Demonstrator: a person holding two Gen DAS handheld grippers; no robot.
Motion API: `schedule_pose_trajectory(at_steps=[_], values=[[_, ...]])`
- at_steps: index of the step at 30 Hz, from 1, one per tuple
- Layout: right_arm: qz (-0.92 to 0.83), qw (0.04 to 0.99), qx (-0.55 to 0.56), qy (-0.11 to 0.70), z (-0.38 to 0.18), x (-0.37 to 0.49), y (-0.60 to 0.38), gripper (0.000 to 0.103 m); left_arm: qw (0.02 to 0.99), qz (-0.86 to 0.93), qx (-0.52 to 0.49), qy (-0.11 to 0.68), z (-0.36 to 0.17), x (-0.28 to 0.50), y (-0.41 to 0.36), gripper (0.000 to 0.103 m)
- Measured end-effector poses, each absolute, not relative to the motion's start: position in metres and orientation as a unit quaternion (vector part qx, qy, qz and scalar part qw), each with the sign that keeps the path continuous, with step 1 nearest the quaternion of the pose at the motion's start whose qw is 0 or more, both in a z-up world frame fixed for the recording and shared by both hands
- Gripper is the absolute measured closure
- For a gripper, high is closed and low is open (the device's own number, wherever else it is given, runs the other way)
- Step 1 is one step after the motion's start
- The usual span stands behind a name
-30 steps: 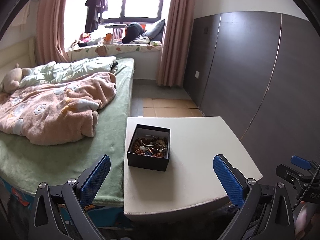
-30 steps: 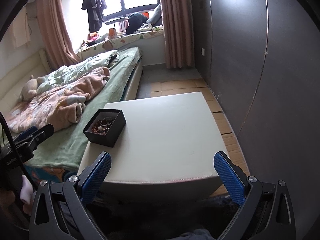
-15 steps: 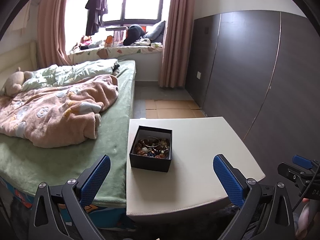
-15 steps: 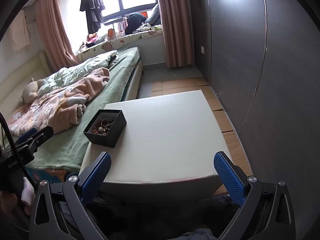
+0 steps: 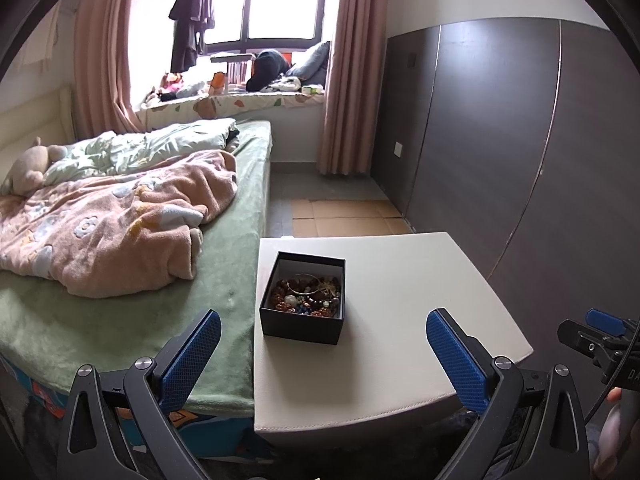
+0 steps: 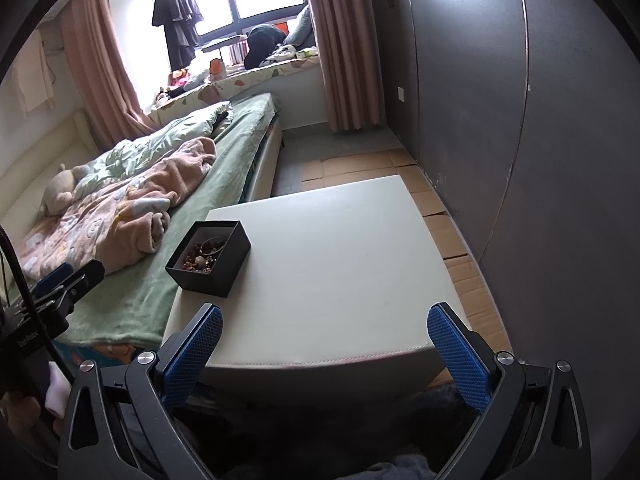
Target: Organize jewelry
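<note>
A black open box [image 5: 303,322] holding a heap of beaded jewelry [image 5: 306,295] and a thin bangle stands at the left side of a white table [image 5: 400,280]. It also shows in the right wrist view [image 6: 224,268], with the jewelry [image 6: 202,255] inside. My left gripper [image 5: 323,354] is open and empty, held short of the table's near edge, just in front of the box. My right gripper [image 6: 324,344] is open and empty at the near edge of the table [image 6: 340,264], the box to its front left.
A bed [image 5: 224,280] with a green sheet and a pink blanket [image 5: 112,224] lies against the table's left side. A dark wardrobe wall [image 5: 520,140] runs along the right. Cardboard sheets [image 5: 344,216] cover the floor beyond the table.
Both grippers have drifted slightly; the box and table have shifted a little in both views. Both grippers stay open and empty.
</note>
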State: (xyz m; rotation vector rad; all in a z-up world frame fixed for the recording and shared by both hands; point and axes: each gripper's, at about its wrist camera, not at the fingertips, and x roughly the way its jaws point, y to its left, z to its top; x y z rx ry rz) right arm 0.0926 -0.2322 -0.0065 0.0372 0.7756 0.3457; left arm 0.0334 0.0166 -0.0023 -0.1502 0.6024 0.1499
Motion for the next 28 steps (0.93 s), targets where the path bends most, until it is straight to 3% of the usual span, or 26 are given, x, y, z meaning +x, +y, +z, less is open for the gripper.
schedule_pose_trajectory(at_steps=[28], values=[[0.159,0.908,0.033,0.386,-0.0137,0.0944,-0.2383,0.0,0.944,0.077,-0.061,0.316,-0.0089,0.0418,0.0107,0.0]])
